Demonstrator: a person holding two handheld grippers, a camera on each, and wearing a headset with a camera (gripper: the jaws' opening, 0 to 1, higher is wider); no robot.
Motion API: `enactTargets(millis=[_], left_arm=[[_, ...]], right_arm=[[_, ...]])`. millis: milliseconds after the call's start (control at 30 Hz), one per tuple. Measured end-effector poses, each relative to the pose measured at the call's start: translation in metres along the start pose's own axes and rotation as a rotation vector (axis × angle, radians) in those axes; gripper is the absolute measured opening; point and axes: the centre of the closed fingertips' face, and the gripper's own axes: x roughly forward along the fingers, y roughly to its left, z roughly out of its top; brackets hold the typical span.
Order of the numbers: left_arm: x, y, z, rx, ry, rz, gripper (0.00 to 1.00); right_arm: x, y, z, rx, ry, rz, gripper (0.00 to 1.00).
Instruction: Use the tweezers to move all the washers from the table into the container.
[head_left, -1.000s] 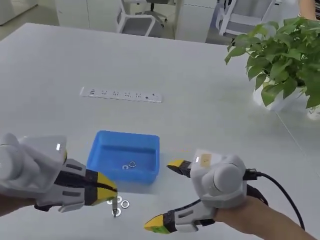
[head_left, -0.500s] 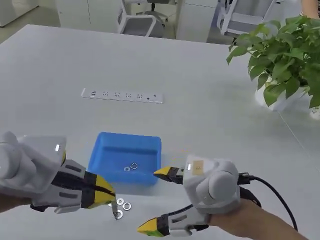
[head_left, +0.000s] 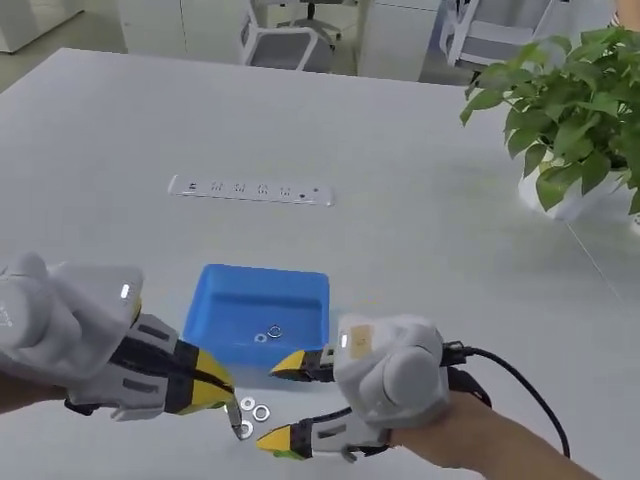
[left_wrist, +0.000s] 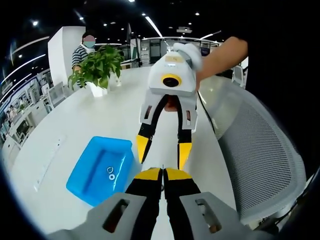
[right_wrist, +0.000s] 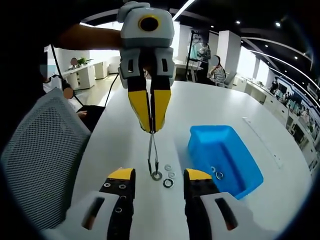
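Observation:
My left gripper (head_left: 225, 388) is shut on thin metal tweezers (head_left: 238, 415) that point down at the table. In the right gripper view the tweezers (right_wrist: 152, 150) hang from the left gripper (right_wrist: 151, 129), and their tips rest at a washer (right_wrist: 156, 175). Several washers (head_left: 262, 412) lie on the table just in front of the blue container (head_left: 215, 300), which holds two washers (head_left: 274, 333). My right gripper (head_left: 280, 403) is open and faces the left one, its jaws on either side of the loose washers. From the left gripper (left_wrist: 163, 174), the right gripper (left_wrist: 163, 152) stands directly opposite.
A white power strip (head_left: 250, 190) lies beyond the container. A potted plant (head_left: 570, 110) stands at the table's far right. A grey mesh chair (left_wrist: 260, 150) is at the near table edge, and office chairs (head_left: 280, 40) stand at the far end.
My right gripper has moved left, closing in on the washers and the left gripper. The left gripper and tweezers stay at the washers.

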Motion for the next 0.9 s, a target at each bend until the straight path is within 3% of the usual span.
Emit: enactTargets(millis=[400, 900], left_arm=[[0.000, 0.000, 0.000, 0.007, 0.010, -0.019, 0.05], [0.002, 0.002, 0.002, 0.005, 0.009, -0.020, 0.05]], right_arm=[[0.024, 0.005, -0.001, -0.053, 0.039, 0.051, 0.26], [0.034, 0.008, -0.004, -0.034, 0.059, 0.079, 0.14]])
